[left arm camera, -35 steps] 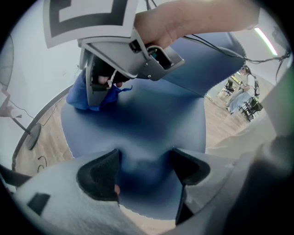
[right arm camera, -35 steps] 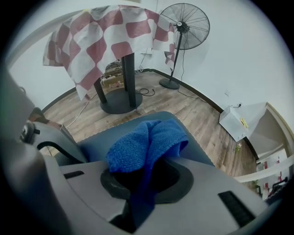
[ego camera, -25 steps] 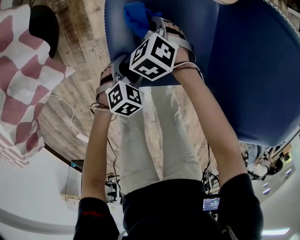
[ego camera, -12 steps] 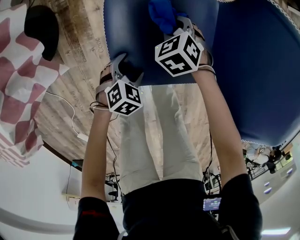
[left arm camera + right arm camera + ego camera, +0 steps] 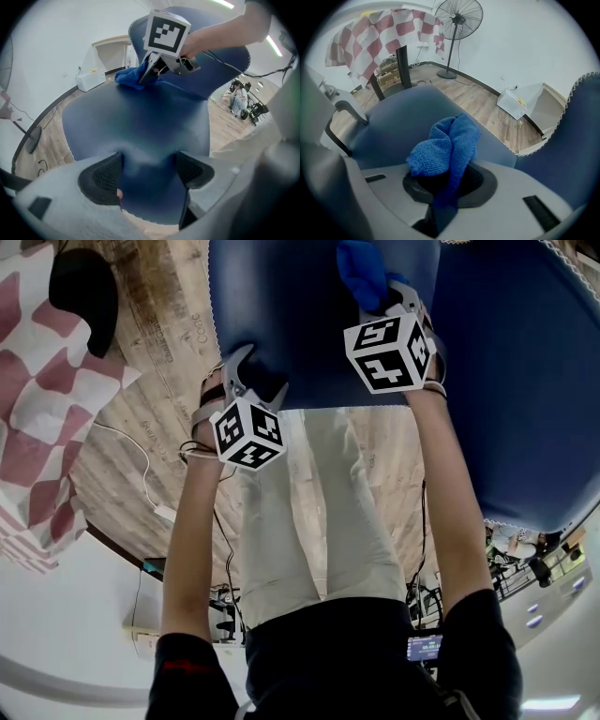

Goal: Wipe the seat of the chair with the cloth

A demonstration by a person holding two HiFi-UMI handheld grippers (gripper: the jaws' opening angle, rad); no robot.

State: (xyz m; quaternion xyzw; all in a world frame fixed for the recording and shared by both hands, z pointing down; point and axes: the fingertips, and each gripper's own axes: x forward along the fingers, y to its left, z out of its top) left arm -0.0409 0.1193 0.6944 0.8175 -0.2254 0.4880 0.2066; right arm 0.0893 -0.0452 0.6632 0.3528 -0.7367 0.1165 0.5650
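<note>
The chair's blue seat (image 5: pixel 281 315) fills the top of the head view, with its backrest (image 5: pixel 525 381) to the right. My right gripper (image 5: pixel 384 296) is shut on a bunched blue cloth (image 5: pixel 361 268) that presses on the seat (image 5: pixel 389 122) near its far right part. In the right gripper view the cloth (image 5: pixel 445 145) bulges out of the shut jaws of the right gripper (image 5: pixel 445 185). My left gripper (image 5: pixel 247 371) rests at the seat's near edge, open, and its pads (image 5: pixel 101 178) show only seat (image 5: pixel 140 122) between them. The left gripper view also catches the right gripper (image 5: pixel 150 75) and cloth (image 5: pixel 127 77).
A table under a red-and-white checked cloth (image 5: pixel 47 409) stands to the left, beside a fan's black base (image 5: pixel 89 296); the standing fan (image 5: pixel 457 18) shows behind it. A white cable (image 5: pixel 145 484) lies on the wood floor. A white box (image 5: pixel 525 105) sits by the wall. An armrest (image 5: pixel 344 108) juts out at the left.
My right gripper has slid the cloth rightward across the seat, from its left part to near the backrest side. The left gripper has stayed at the near edge.
</note>
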